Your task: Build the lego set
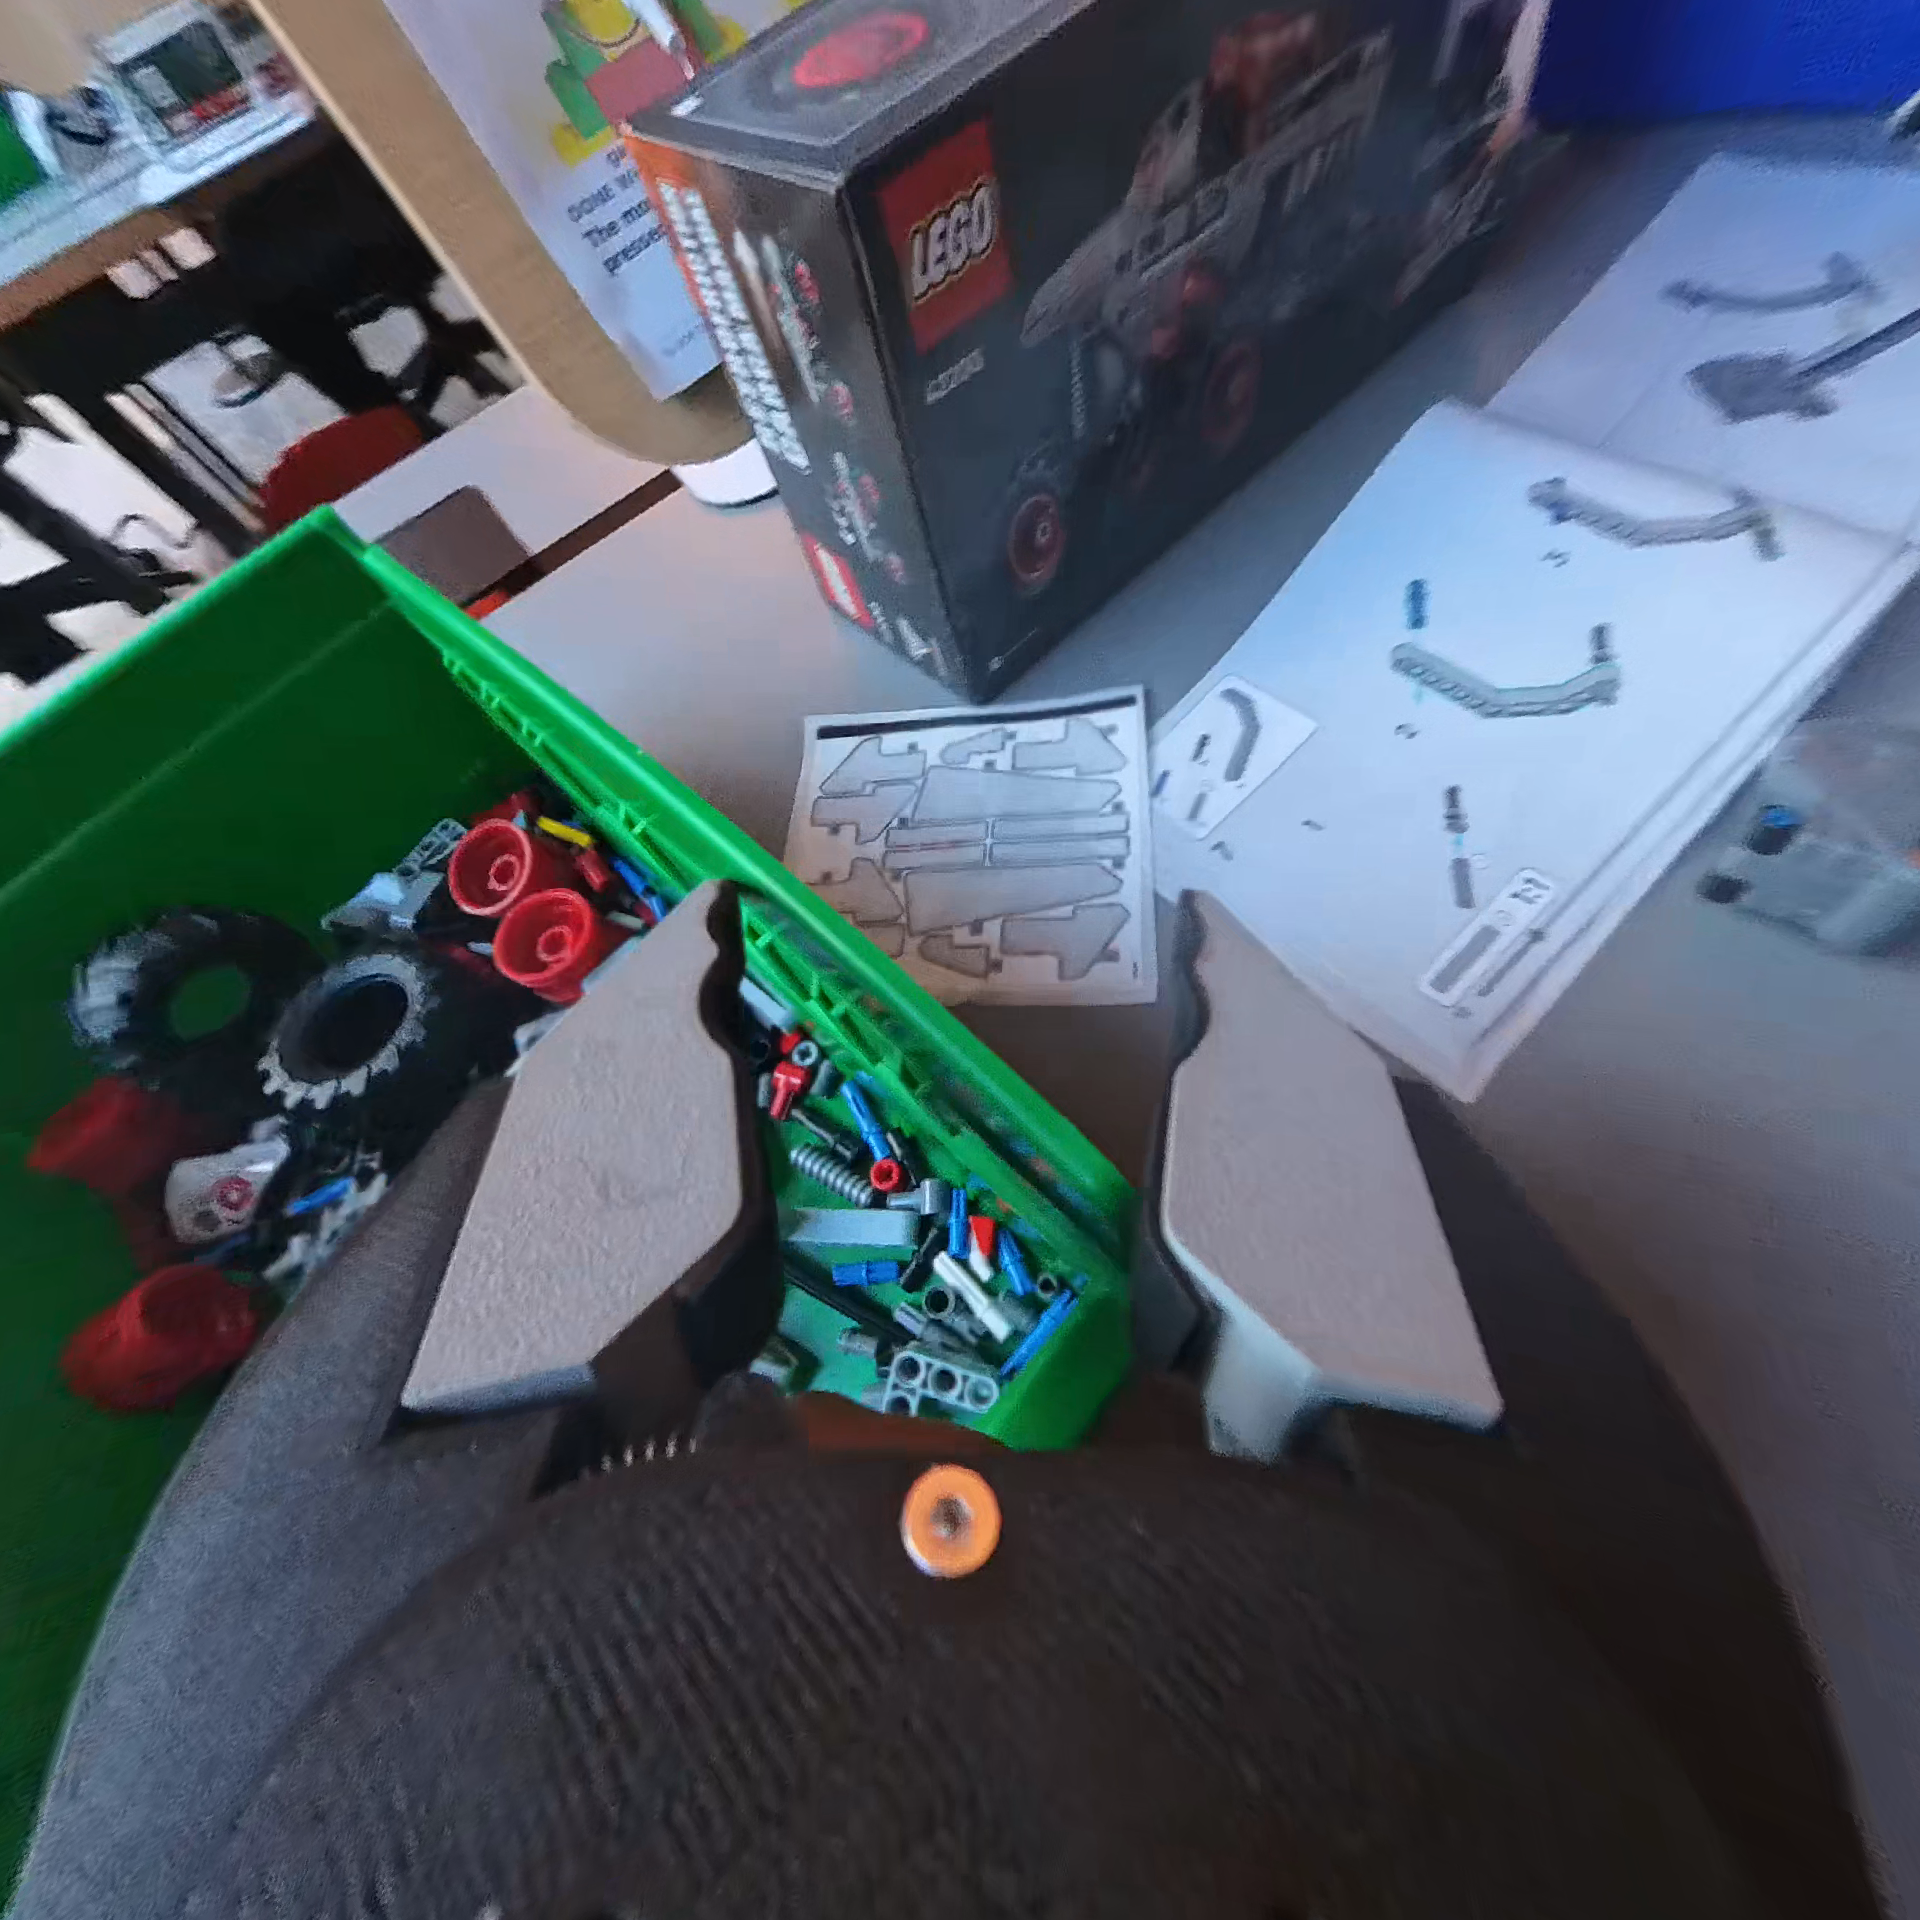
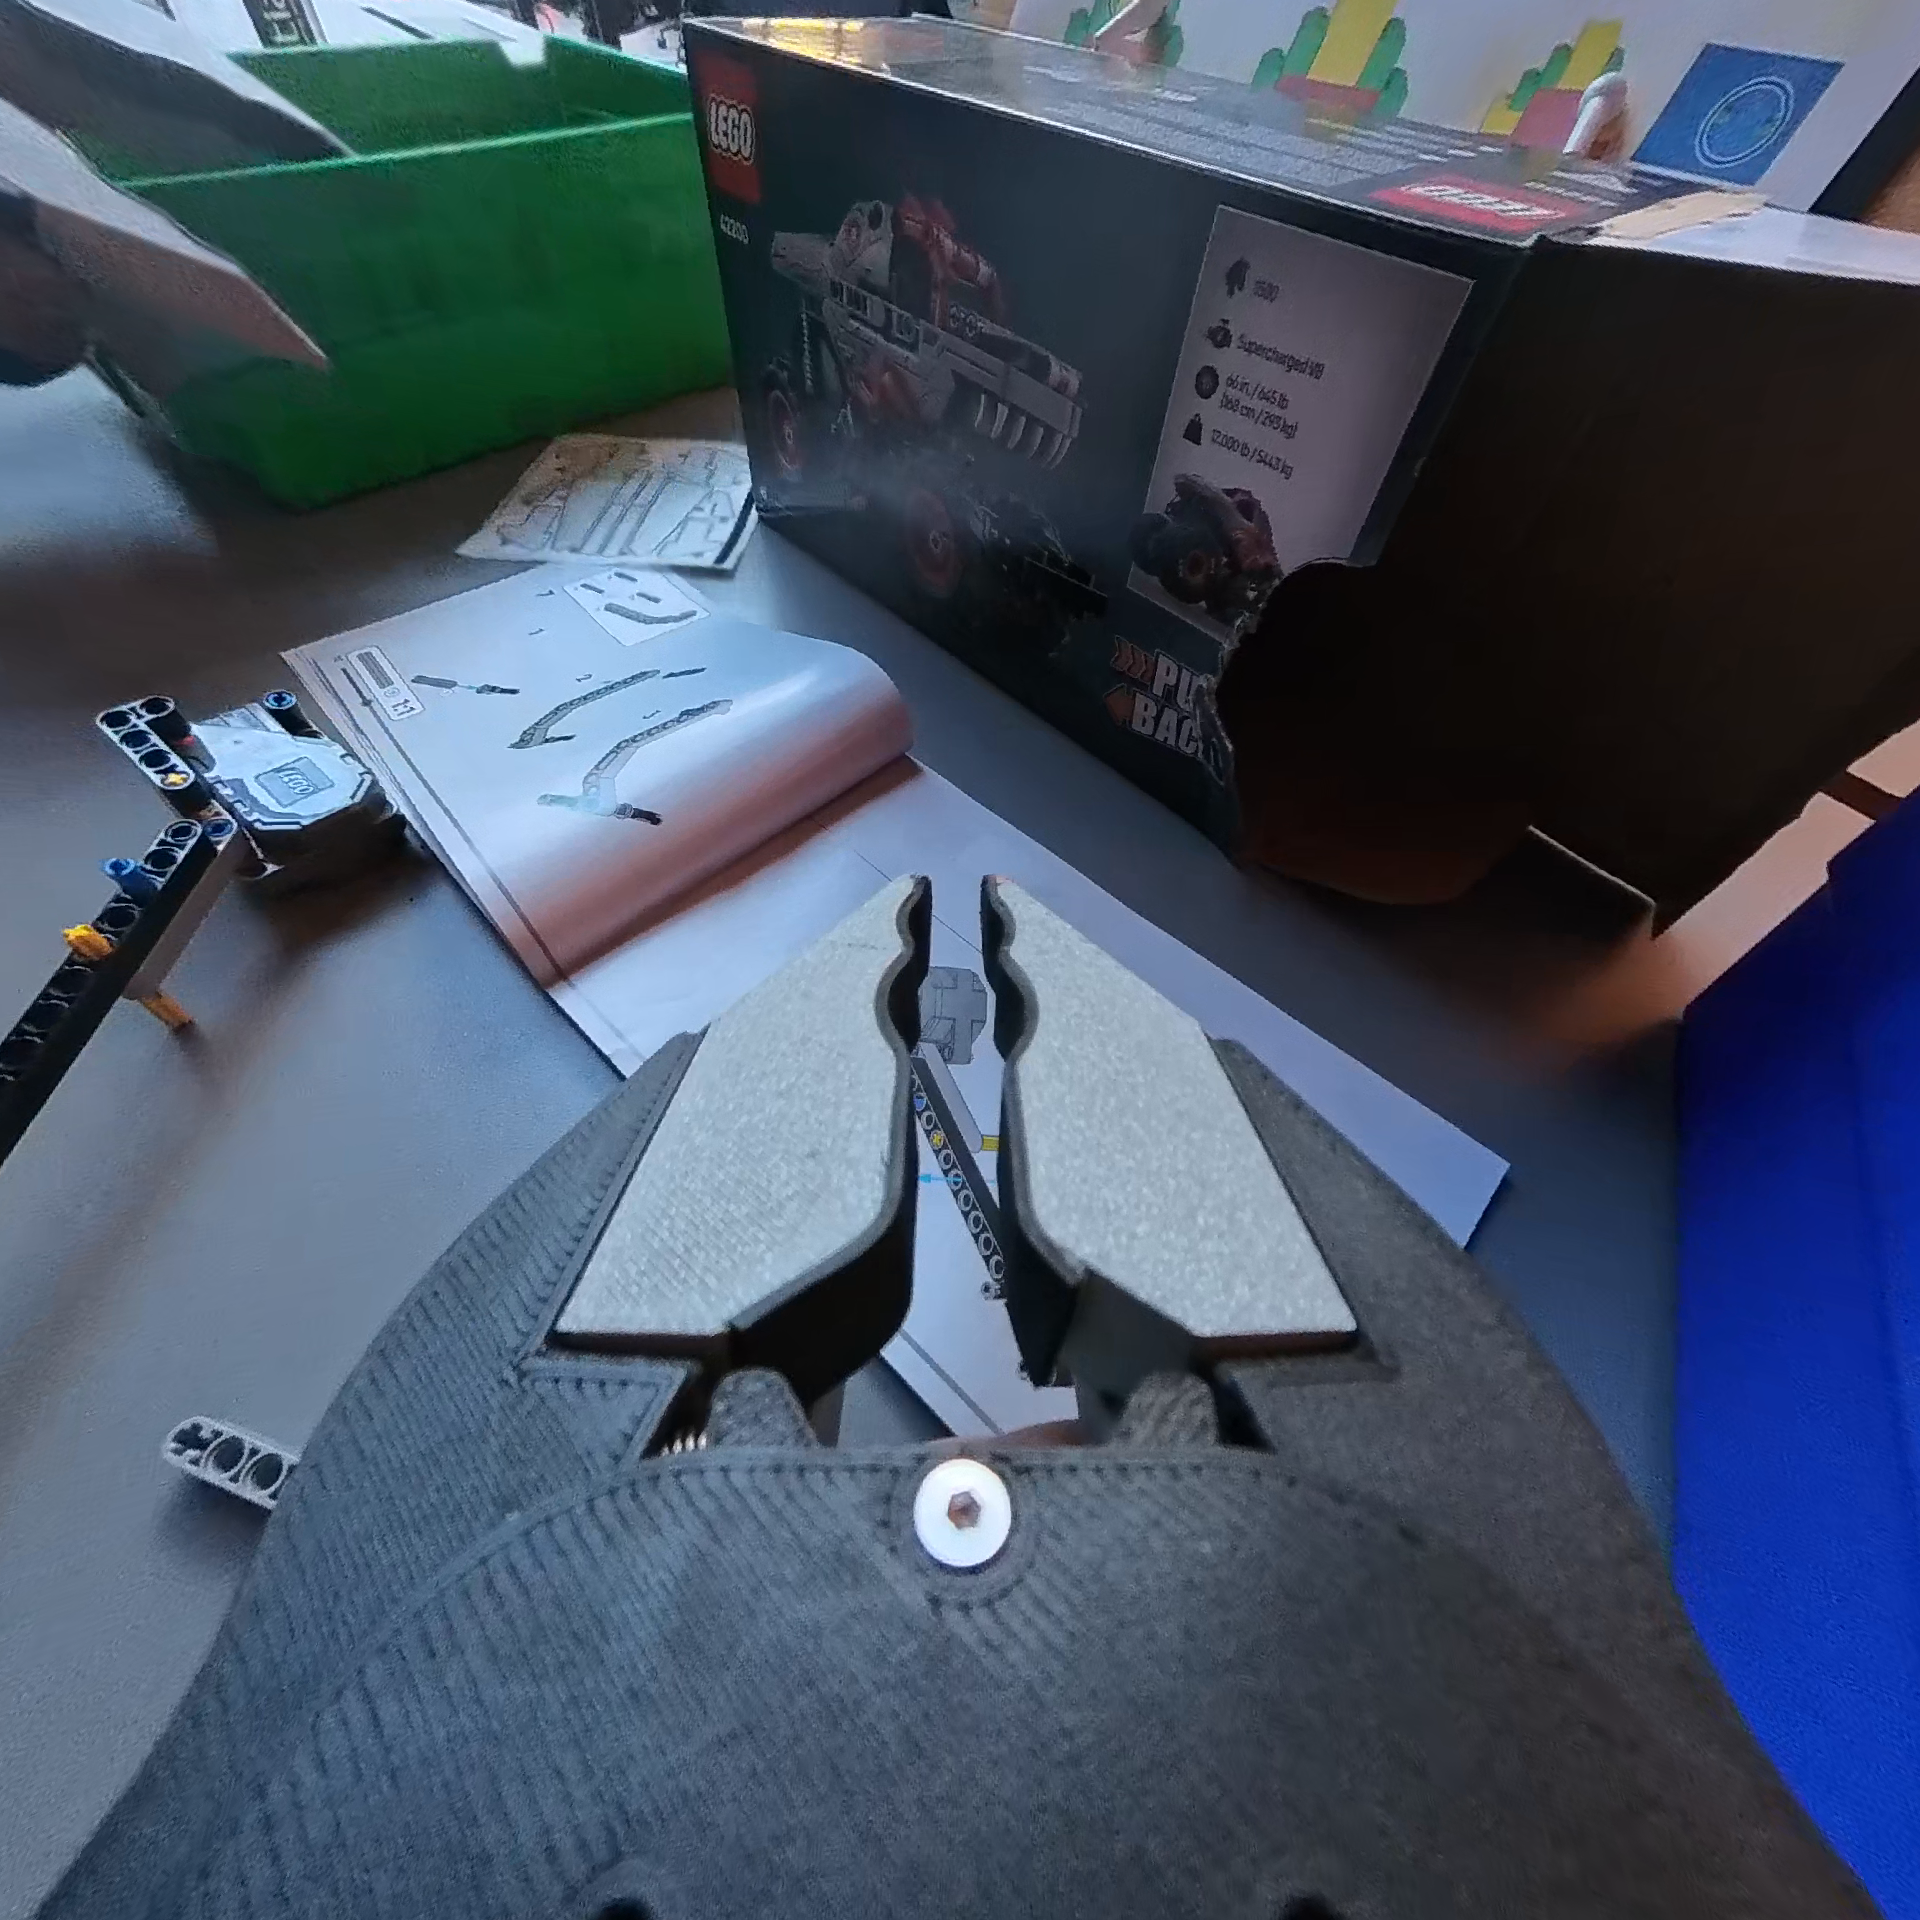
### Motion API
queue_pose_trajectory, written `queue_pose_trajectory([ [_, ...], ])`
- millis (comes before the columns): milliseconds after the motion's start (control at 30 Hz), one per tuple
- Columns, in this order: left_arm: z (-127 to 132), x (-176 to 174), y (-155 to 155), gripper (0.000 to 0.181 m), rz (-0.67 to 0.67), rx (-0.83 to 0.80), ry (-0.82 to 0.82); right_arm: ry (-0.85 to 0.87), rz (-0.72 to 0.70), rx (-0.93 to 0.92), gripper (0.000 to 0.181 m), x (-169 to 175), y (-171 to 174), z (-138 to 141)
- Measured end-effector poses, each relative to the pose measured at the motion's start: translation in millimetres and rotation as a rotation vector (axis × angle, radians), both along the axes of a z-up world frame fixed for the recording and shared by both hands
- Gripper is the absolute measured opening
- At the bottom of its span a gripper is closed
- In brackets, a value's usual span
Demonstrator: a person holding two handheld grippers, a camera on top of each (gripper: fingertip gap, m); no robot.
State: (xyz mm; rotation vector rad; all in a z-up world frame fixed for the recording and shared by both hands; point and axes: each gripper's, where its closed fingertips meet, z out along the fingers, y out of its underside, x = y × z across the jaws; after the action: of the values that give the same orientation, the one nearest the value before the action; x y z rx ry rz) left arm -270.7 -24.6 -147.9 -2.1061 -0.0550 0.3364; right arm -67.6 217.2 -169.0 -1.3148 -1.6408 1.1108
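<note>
A: Your left gripper [image 1: 961,914] hangs over the green bin's [image 1: 260,727] rim, jaws spread wide, gripping nothing. Loose Lego pieces [image 1: 914,1226] lie inside.

B: Your right gripper [image 2: 956,894] sits over the open instruction booklet [image 2: 665,717], jaws nearly closed, empty. The partly built assembly [image 2: 249,790] lies left of it.

My left gripper [image 1: 961,914] and right gripper [image 2: 956,899] look alike: ridged dark printed bodies, grey grainy pads on wavy-edged black fingers, an orange washer on the left screw, a white one on the right.
</note>
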Motion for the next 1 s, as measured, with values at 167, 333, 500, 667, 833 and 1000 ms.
queue_pose_trajectory([
  [167,6.1,1.1,5.1,0.076,-0.009,0.053,-0.021,0.0,-0.001,0.001,0.007,0.2,0.3,0.0],
  [333,36.1,5.2,12.1,0.062,0.003,0.209,0.132,-0.002,-0.001,0.005,0.007,0.6,0.4,-0.4],
  [500,80.2,13.3,3.8,0.0,-0.053,0.464,0.115,-0.003,-0.001,0.007,0.007,0.4,0.3,-0.7],
  [667,106.0,14.4,-5.8,0.0,-0.037,0.612,0.212,0.008,-0.017,0.021,0.007,0.7,2.1,0.6],
  [833,101.4,8.4,-4.7,0.0,-0.029,0.616,0.125,0.024,-0.043,0.019,0.008,2.1,8.3,3.2],
  [1000,99.0,6.3,-3.7,0.0,-0.019,0.621,0.094,0.018,-0.044,0.016,0.008,2.0,8.9,2.5],
])
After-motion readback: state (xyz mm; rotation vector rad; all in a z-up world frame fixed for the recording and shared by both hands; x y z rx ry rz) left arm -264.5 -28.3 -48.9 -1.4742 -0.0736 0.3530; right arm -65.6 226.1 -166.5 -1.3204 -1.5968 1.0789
